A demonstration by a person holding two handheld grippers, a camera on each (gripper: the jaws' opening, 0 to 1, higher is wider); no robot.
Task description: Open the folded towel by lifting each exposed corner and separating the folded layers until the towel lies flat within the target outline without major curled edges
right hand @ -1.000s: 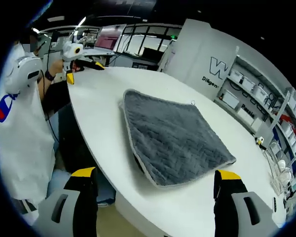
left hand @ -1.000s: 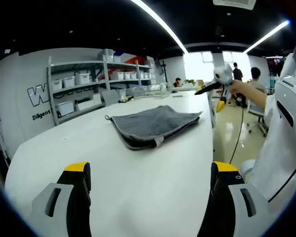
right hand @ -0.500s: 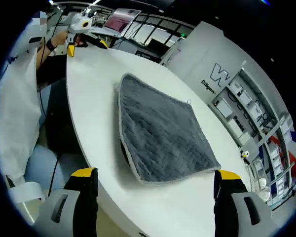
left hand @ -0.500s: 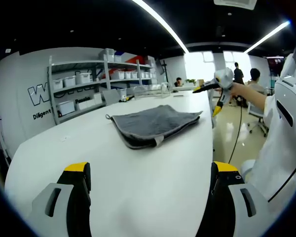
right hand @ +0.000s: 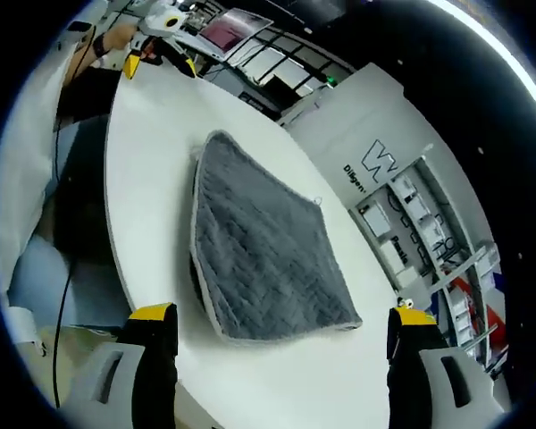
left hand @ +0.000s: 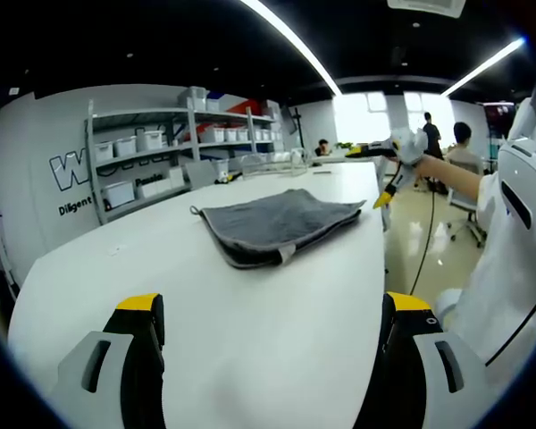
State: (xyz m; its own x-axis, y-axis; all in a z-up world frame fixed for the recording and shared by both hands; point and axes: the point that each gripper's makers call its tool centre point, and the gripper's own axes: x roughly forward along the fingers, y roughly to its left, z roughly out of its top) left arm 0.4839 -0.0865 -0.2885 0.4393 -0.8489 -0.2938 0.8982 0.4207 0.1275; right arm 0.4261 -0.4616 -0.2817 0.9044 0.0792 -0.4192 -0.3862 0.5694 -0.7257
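Note:
A folded grey towel with a pale hem lies on the white table, a small loop at its far-left corner. In the right gripper view the towel lies just beyond my right gripper, which is open with nothing between its jaws. My left gripper is open too, low over the table and well short of the towel. The right gripper also appears in the left gripper view, held in a hand past the towel's right edge. The left gripper appears at the top left of the right gripper view.
Shelves with white bins stand along the wall behind the table. The table's curved edge runs close to the towel, where the person in white stands. People sit in the far background.
The right gripper view has rolled and swung over the towel, now seen more from above and nearer. In the left gripper view the right gripper has shifted slightly lower. The towel has not moved.

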